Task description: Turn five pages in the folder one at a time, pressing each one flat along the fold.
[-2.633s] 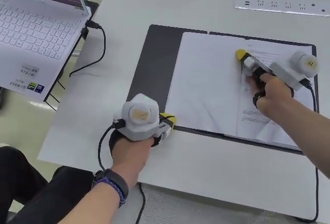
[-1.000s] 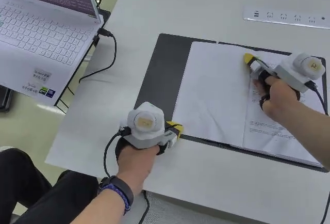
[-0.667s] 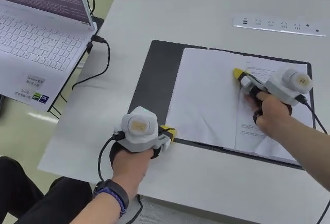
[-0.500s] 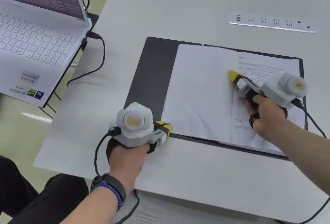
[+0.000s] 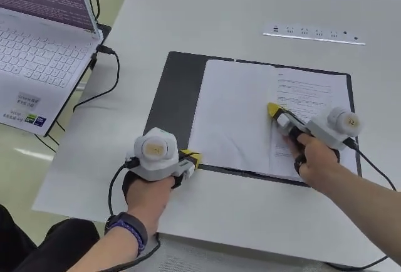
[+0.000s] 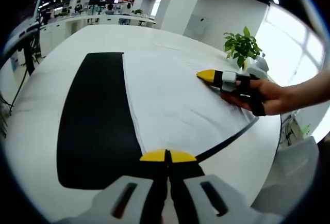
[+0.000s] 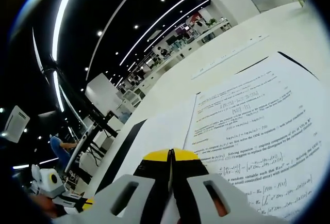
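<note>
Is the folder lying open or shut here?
Open. The folder has its black cover lying flat, with a blank page and a printed page spread side by side.

A broad white tabletop point(image 5: 207, 15) in a bright open-plan office.
An open silver laptop point(image 5: 37, 46) sits at its left edge, trailing a black cable point(image 5: 103, 87); a long white power strip point(image 5: 313, 34) lies along the far side. Beyond are a leafy green potted plant point(image 6: 242, 46), a square white pillar point(image 6: 178, 2), curving ceiling light strips point(image 7: 61, 28) and a pale yellow-green floor point(image 5: 25, 159).
</note>
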